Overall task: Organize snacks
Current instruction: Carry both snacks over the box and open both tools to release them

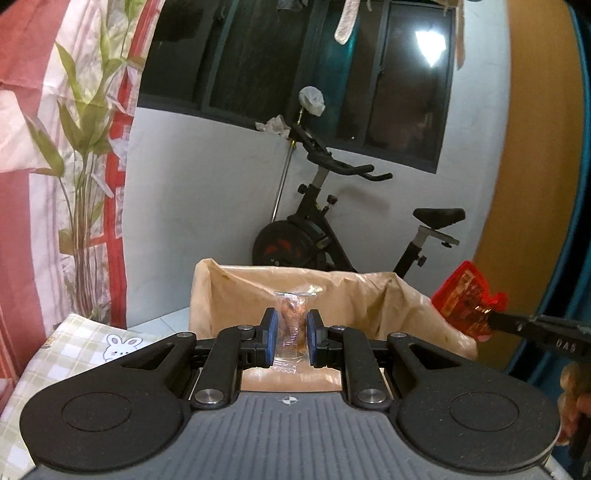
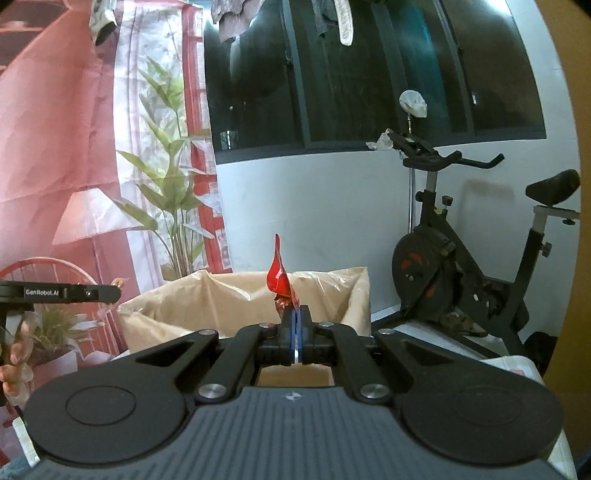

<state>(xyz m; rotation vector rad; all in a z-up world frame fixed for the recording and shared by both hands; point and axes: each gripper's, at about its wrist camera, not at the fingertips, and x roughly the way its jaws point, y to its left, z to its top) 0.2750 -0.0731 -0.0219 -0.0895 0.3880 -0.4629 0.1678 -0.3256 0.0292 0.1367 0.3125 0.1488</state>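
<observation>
My left gripper (image 1: 291,332) has its fingers (image 1: 269,334) pinching a clear-wrapped snack (image 1: 292,325), upright between the blue pads, held above the near edge of the paper-lined box (image 1: 354,295). My right gripper (image 2: 295,325) has its fingers (image 2: 286,325) pressed together on a red snack wrapper (image 2: 279,277), which sticks up out of the tips, also over the box (image 2: 207,295) rim. In the left wrist view the red wrapper (image 1: 466,299) shows at the right, clamped in the other gripper's tip, hanging just past the box's right side; the two snacks are apart, not touching.

Around: an exercise bike (image 1: 332,229) stands behind the box against the white wall, below a dark window (image 1: 295,62). A printed curtain (image 1: 55,147) with leaves hangs on the left. A checked cloth with a bunny (image 1: 92,350) lies left of the box. Clothes hang above the window (image 2: 343,26). Nothing sits between either snack and the box opening; box contents cannot be seen from here.
</observation>
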